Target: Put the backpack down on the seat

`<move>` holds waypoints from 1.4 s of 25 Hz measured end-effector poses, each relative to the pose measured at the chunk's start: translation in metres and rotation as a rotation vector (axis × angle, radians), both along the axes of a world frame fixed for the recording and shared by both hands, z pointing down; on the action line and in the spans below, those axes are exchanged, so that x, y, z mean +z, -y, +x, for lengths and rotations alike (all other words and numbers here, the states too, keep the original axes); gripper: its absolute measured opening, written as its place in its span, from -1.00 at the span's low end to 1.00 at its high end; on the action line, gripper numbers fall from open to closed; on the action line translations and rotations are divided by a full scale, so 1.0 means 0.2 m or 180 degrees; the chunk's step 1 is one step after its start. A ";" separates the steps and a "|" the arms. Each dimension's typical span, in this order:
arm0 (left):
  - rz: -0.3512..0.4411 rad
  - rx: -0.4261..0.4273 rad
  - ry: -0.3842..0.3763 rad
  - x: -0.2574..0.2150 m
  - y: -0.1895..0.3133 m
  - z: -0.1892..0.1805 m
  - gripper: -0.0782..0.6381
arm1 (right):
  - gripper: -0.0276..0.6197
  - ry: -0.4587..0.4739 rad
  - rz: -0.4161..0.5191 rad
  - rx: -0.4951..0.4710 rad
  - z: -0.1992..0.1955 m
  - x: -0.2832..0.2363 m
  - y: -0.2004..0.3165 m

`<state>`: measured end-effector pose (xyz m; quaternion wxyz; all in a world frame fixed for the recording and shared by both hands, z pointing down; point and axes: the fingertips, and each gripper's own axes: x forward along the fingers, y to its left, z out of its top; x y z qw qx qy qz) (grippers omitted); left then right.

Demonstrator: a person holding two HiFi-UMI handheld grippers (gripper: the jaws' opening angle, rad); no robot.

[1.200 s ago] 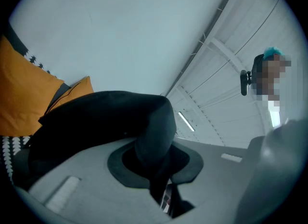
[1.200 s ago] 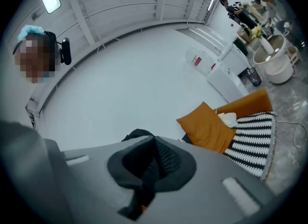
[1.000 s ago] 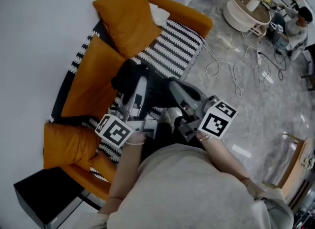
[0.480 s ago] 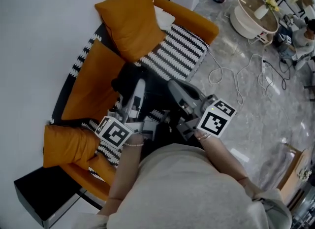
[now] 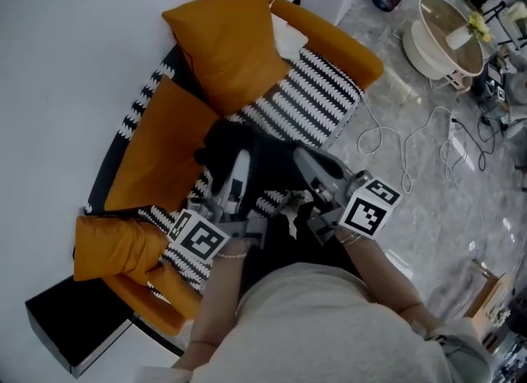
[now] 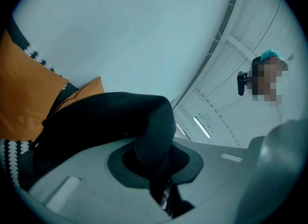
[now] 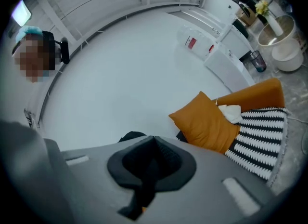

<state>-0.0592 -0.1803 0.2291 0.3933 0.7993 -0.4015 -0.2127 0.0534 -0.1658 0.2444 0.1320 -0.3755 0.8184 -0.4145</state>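
The backpack (image 5: 247, 149) is a soft, matte black bundle, slumped and shapeless, sitting over the middle of the seat against a flat orange back cushion (image 5: 165, 147); whether its weight already rests on the seat cannot be told. Beneath it lies a knitted throw (image 5: 306, 100) in black and white zigzag stripes, spread over the orange sofa (image 5: 362, 53). The left gripper (image 6: 155, 164) is clamped on a thick rounded fold of the black fabric, which bulges up out of its dark pads. The right gripper (image 7: 147, 166) pinches a thinner black strap that hangs down between its pads. Both tools are smooth grey plastic with long tapered jaws. They angle inward towards each other from either side of the bag, and their marker cubes sit back near the wrists. The person's forearms reach forward and down from the torso, the left wrist (image 5: 230, 253) wearing a bead bracelet. A plump square orange cushion (image 5: 226, 39) leans at the far end, another (image 5: 111, 245) at the near end. Pale polished stone floor (image 5: 449, 196) carries loose white cables (image 5: 395, 138).
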 end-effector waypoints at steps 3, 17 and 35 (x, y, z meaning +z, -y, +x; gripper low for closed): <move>-0.0085 -0.0059 0.0019 0.07 0.05 0.00 -0.62 | -0.91 -0.0021 -0.0142 -0.0122 -0.01 0.09 0.04; -0.0251 -0.0139 -0.0003 0.35 0.31 0.04 -0.62 | -0.91 -0.0112 -0.0602 -0.0408 0.01 0.48 0.26; -0.0117 -0.0236 -0.0009 0.61 0.56 0.07 -0.62 | -0.91 -0.0045 -0.0496 -0.0572 -0.10 0.78 0.45</move>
